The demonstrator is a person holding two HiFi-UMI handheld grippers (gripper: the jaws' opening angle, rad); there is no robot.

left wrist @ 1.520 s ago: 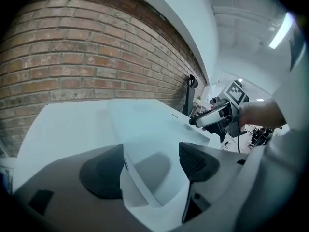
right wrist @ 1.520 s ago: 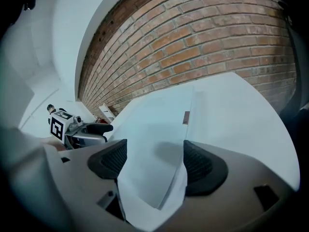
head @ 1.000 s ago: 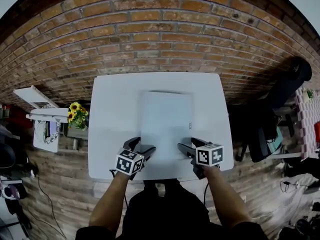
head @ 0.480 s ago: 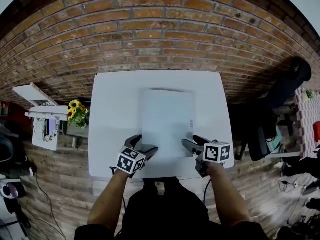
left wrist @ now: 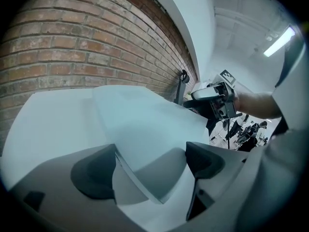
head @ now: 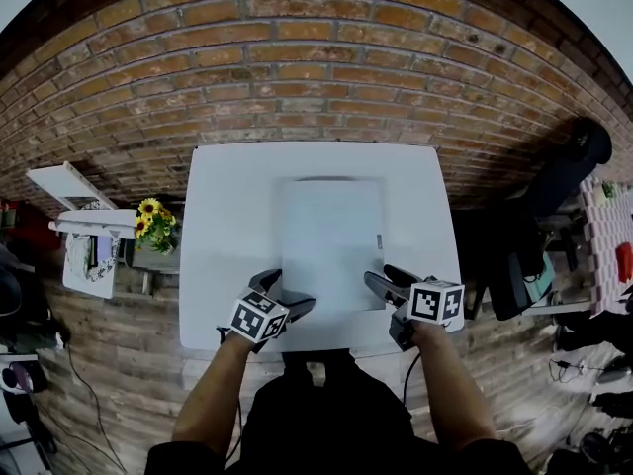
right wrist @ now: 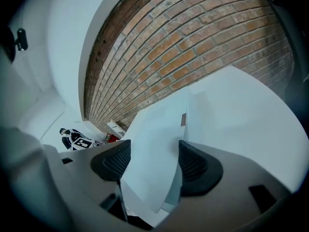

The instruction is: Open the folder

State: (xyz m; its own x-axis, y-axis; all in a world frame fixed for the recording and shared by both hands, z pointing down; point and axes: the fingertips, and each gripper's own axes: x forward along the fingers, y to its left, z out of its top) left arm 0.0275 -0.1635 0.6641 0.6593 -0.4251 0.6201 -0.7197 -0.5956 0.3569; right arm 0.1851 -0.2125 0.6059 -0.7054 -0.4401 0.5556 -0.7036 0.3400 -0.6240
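Observation:
A pale folder [head: 331, 240] lies shut on the white table [head: 227, 216], with a small label near its right edge. My left gripper [head: 290, 290] is at the folder's near left corner. In the left gripper view that corner [left wrist: 140, 124] sits between the pads of my left gripper [left wrist: 149, 166], which stand wide and are opening without pressing on it. My right gripper [head: 384, 277] is at the near right corner. In the right gripper view the cover [right wrist: 154, 129] runs tilted between the pads of my right gripper [right wrist: 149, 166], which are closing but stand apart.
The table stands against a brick wall [head: 316, 67]. A white shelf [head: 79, 226] with sunflowers [head: 150, 224] stands to the left, and a black chair [head: 554, 196] to the right. Cables lie on the wooden floor.
My right gripper has shifted a little to the right and up at the folder's near right corner. The left gripper has stayed put and its jaws stand wider.

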